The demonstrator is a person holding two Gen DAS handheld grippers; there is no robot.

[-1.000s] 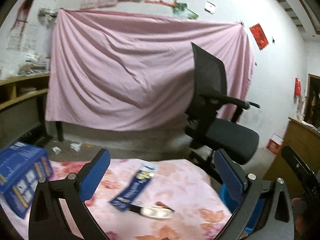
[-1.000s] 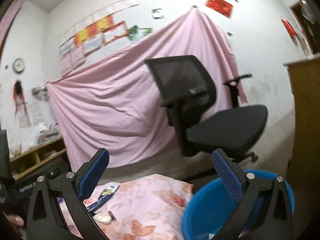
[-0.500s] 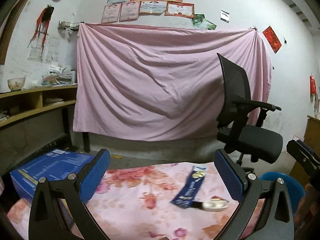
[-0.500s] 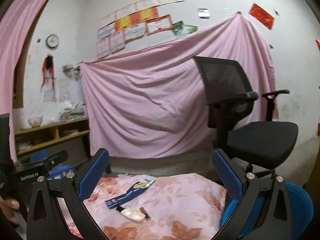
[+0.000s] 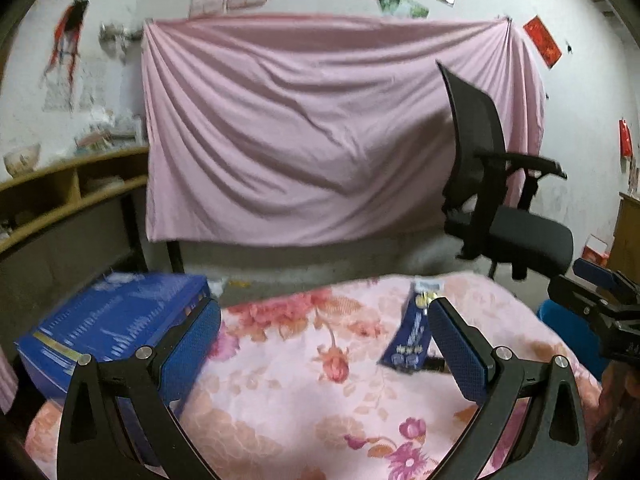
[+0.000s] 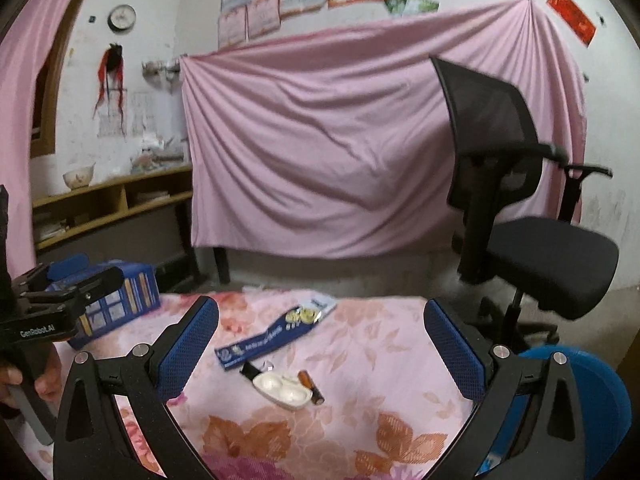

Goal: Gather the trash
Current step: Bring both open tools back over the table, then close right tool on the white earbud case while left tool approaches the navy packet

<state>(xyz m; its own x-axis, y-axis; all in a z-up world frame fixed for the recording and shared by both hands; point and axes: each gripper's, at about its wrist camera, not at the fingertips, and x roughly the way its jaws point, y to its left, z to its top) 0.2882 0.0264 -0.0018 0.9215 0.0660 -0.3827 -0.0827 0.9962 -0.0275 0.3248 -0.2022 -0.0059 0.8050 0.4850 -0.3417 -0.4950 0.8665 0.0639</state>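
Observation:
A long blue wrapper [image 6: 276, 334] lies on the floral pink tablecloth [image 6: 372, 364], just beyond my open right gripper [image 6: 320, 305]. A white plastic blister tray [image 6: 285, 390] and a small brown cylinder [image 6: 311, 386] rest closer, between the right fingers' lines. In the left wrist view the same wrapper [image 5: 414, 332] sits by the right finger of my open left gripper [image 5: 323, 308], which holds nothing. A blue bin [image 6: 580, 392] stands off the table's right edge. The tray is hidden in the left view.
A blue cardboard box [image 5: 112, 328] sits on the table's left side. A black office chair [image 6: 520, 220] stands beyond the table at right, before a pink sheet [image 6: 340, 140]. Wooden shelves [image 6: 108, 204] line the left wall. A hand [image 6: 44, 380] holds the left gripper.
Both views have swung left and lowered onto the table. The trash now lies in front of the right gripper, and the bin has slid to the right edge. Both grippers stay open.

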